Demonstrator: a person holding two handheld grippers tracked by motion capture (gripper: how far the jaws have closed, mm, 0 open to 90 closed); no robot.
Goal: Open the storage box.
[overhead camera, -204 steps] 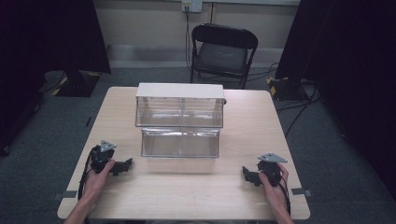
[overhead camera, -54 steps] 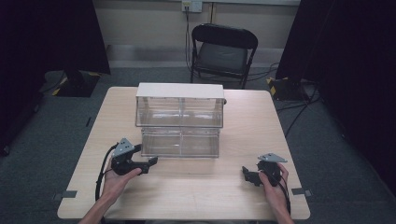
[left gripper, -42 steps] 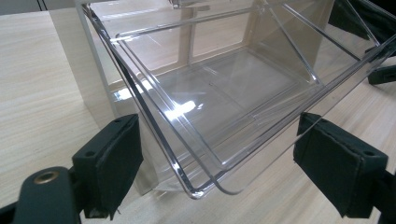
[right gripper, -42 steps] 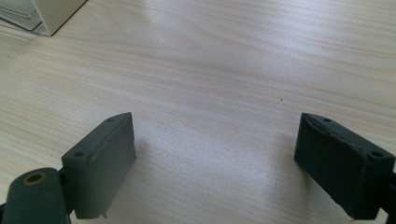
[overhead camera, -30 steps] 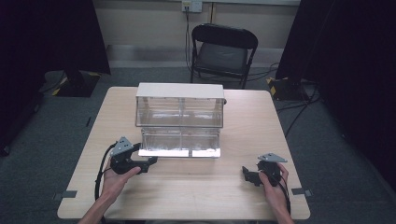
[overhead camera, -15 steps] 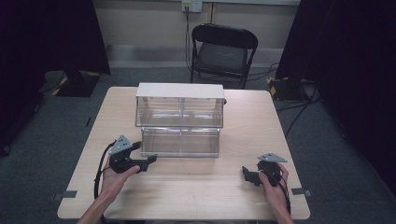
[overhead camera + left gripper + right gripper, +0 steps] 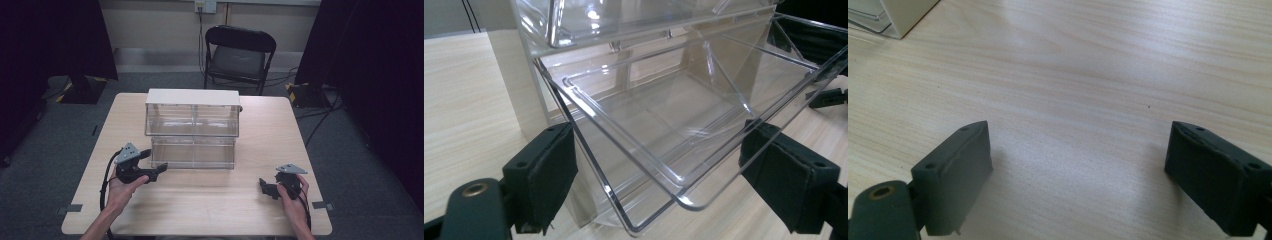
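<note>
A clear plastic drawer cabinet (image 7: 192, 112) with a white top stands mid-table. Its lower drawer (image 7: 193, 152) is pulled out toward me and looks empty. My left gripper (image 7: 152, 162) is at the drawer's front left corner. In the left gripper view the left gripper (image 7: 664, 172) is open, and the drawer's front corner (image 7: 674, 195) pokes between the jaws without either pad pressing on it. My right gripper (image 7: 265, 188) rests open on the table near the front right edge. The right gripper (image 7: 1080, 170) has bare wood between its jaws.
A black folding chair (image 7: 239, 52) stands beyond the wooden table (image 7: 210, 205). Cables run across the grey carpet at right. A corner of the cabinet (image 7: 895, 15) shows at the top left of the right gripper view.
My left gripper has come in from the table's left side to the drawer's front left corner and has held there for the last second. The right gripper has not moved.
</note>
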